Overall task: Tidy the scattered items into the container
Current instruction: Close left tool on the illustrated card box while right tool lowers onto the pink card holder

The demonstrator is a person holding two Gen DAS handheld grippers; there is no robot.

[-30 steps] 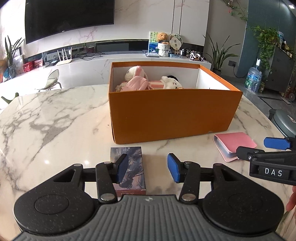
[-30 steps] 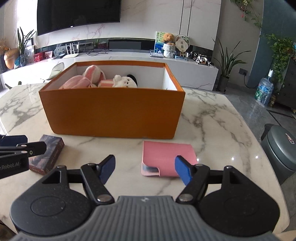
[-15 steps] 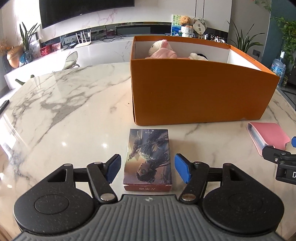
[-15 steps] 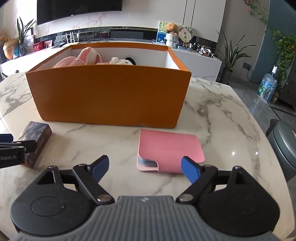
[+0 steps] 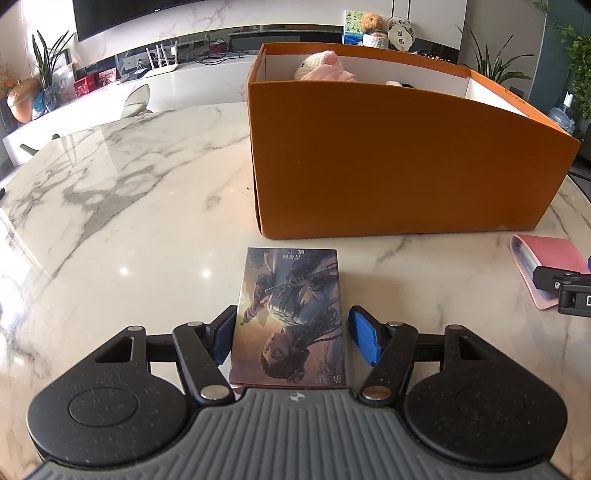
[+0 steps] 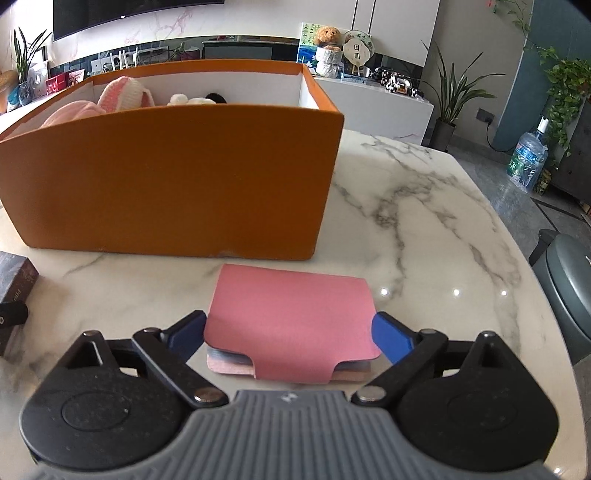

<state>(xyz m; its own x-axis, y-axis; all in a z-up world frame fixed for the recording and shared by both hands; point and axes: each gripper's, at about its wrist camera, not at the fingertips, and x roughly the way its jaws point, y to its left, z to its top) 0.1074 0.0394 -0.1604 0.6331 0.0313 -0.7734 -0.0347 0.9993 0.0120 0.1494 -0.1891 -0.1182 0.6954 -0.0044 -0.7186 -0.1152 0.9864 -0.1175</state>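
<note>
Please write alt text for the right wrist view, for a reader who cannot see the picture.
The right gripper, jaws open, straddles a pink card case lying flat on a marble table, one pad at each side. Behind the case stands an orange box with plush toys inside.

Marble table [image 5: 129, 192], wall television [image 5: 122, 11], houseplants [image 6: 448, 92]

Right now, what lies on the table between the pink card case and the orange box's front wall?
Nothing: in the right wrist view, only bare marble table separates the pink card case from the orange box.
</note>
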